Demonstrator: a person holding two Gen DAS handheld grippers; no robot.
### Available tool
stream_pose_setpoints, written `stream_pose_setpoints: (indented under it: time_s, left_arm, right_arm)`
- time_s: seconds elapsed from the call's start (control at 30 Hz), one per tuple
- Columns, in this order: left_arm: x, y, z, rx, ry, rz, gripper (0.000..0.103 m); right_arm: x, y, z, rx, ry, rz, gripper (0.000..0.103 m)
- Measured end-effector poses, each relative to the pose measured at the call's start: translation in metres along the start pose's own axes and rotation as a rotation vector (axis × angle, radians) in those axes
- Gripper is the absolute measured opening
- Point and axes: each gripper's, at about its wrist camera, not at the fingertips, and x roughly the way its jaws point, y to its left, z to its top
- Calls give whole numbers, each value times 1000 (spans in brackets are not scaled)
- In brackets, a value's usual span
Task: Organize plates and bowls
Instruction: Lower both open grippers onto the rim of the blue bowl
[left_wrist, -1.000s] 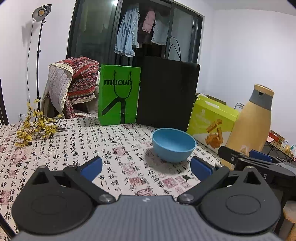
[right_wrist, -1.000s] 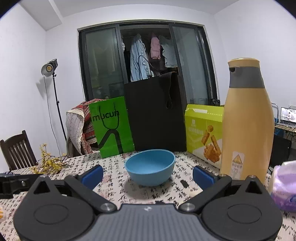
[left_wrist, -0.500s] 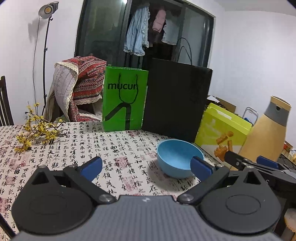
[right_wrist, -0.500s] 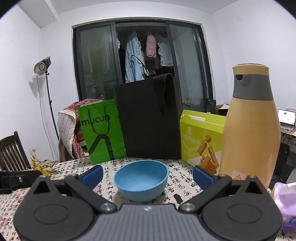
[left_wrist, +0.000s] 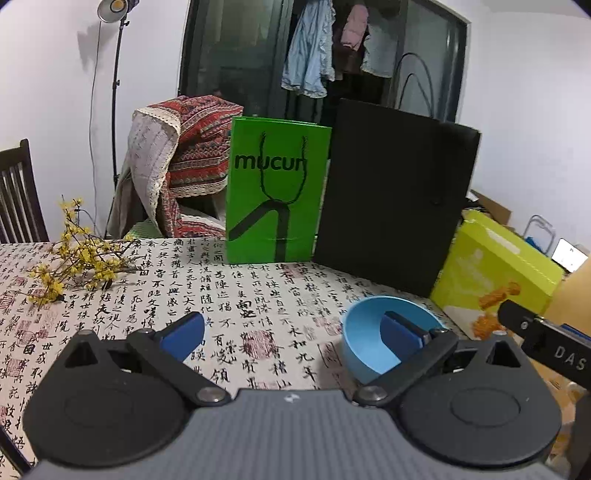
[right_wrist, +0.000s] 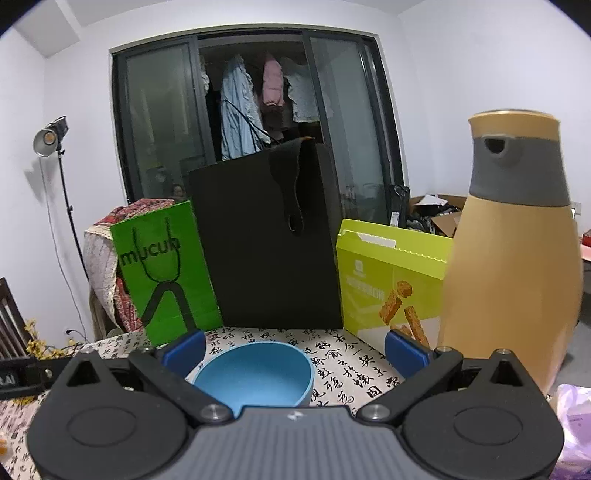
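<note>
Blue bowl: matte, smooth-walled and round, the bowl (right_wrist: 255, 373) stands upright and empty on the desk (left_wrist: 229, 295), near its right edge, in front of the black bag (right_wrist: 273, 243).
Key relation: in my right wrist view the bowl sits straight ahead and low, just beyond the jaws, a little toward the left pad; in my left wrist view it lies off to the right, partly behind my right-hand pad.
Nearer arm: the right gripper (right_wrist: 295, 350), I judge (the bowl fills its lower centre, while the left one would have to swing across).
Long axis: none to speak of, since the bowl is round; I would take the rim from any side.
Right jaws: spread wide, nothing between them.
Left gripper (left_wrist: 291, 332): jaws also wide and empty, over bare cloth.
Desk cover: calligraphy-printed cloth, flat, likely a bit slippery under a light bowl.
Neighbours: green bag (left_wrist: 277, 192) left of the black one, yellow-green box (right_wrist: 391, 280) and a tan bottle (right_wrist: 513, 258) by the right edge, yellow flower sprigs (left_wrist: 77, 258) toward the left edge.
Plates: none that I can see.
</note>
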Motion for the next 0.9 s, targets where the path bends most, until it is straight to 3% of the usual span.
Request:
stream_pose_setpoints:
  time_s: [0.23, 0.47, 0.9]
  left_arm:
    - [36, -6, 6, -36, 53, 31, 103]
    - [72, -14, 6, -58, 117, 68, 103]
    - [120, -36, -8, 39, 158, 134, 103]
  right_arm:
    - [38, -7, 7, 89, 57, 19, 103]
    - [73, -5, 0, 135, 80, -18, 103]
    - [123, -27, -35, 159, 152, -20, 103]
